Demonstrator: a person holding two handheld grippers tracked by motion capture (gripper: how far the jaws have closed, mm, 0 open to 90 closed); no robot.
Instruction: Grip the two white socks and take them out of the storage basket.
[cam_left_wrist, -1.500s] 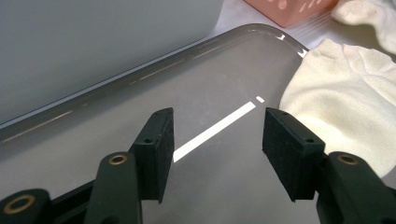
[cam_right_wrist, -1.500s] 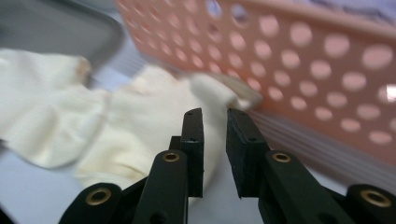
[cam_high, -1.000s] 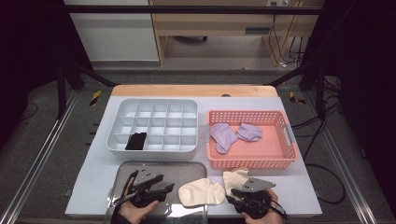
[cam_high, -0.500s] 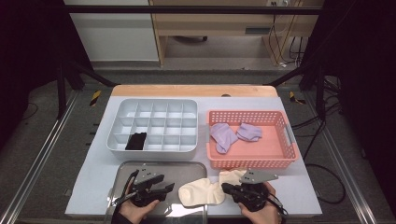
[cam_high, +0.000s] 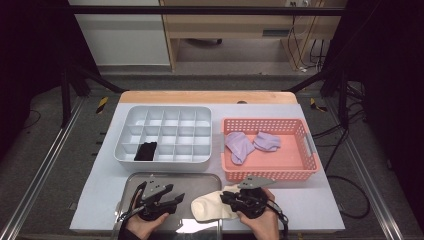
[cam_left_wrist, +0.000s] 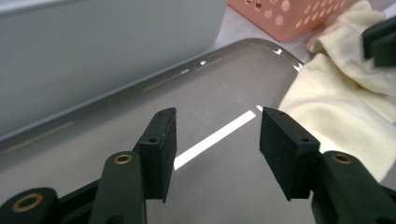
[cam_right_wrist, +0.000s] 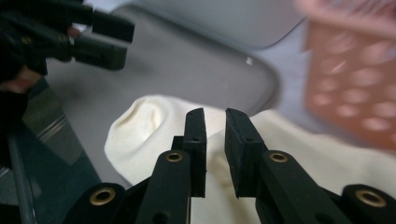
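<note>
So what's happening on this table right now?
A person is working on a cream sock that lies partly on a metal tray. The right tool is over the sock with its jaws nearly closed; whether they pinch fabric can't be told. The left tool is open above the tray. Two purple socks lie in the pink basket, and a black item sits in the grey divided box.

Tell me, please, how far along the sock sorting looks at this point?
One black sock already sits in a front compartment of the grey divider box. In hand: the right gripper is over the cream sock at the metal tray's edge, jaws nearly closed with nothing visibly between them; the left gripper is open above the tray. Two purple socks wait in the pink basket.
</note>
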